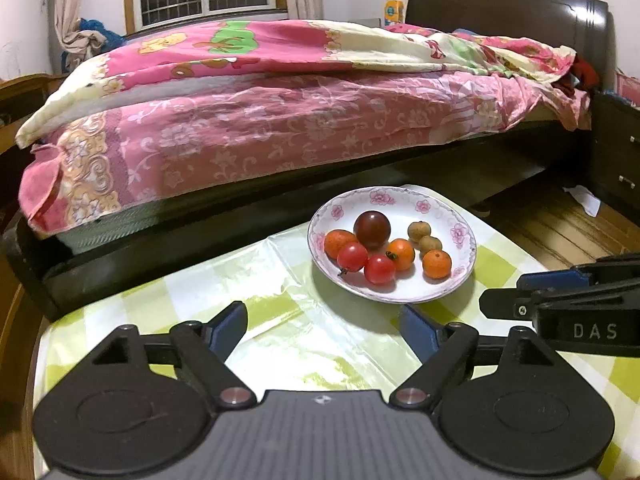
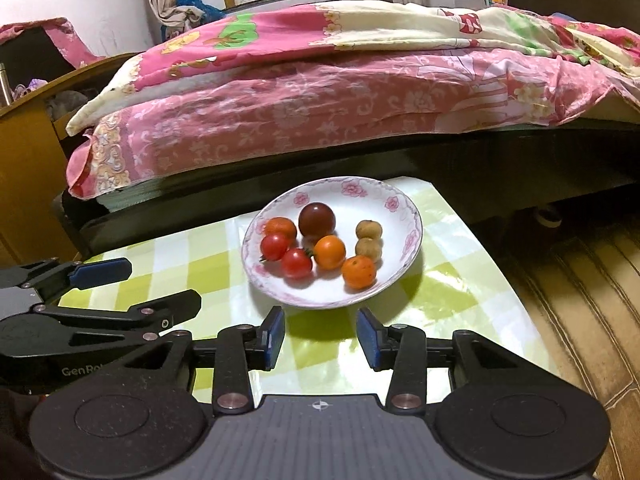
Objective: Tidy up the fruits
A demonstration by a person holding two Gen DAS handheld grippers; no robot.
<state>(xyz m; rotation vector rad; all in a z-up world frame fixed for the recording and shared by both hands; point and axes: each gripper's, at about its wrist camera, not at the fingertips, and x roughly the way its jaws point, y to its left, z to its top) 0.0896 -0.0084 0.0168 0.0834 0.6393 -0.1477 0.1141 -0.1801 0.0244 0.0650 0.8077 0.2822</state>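
while i hold both tools low over the table (image 2: 460, 240), the plate (image 2: 400, 208) sits ahead of them on the green-checked cloth, near the table's far edge by the bed (image 2: 320, 92). my left gripper (image 1: 322, 330) has its jaws spread wide with nothing between them; the plate lies just beyond its right finger. my right gripper (image 2: 320, 334) is parted too, less widely, also empty, its tips just short of the plate's near rim.

in the plate — a dark red tomato (image 2: 317, 219) at the back, two red tomatoes (image 2: 275, 247) touching each other at the left, three orange fruits (image 2: 329, 252) spread among them, and two small brown fruits (image 2: 369, 230) on the right, one just behind the other.
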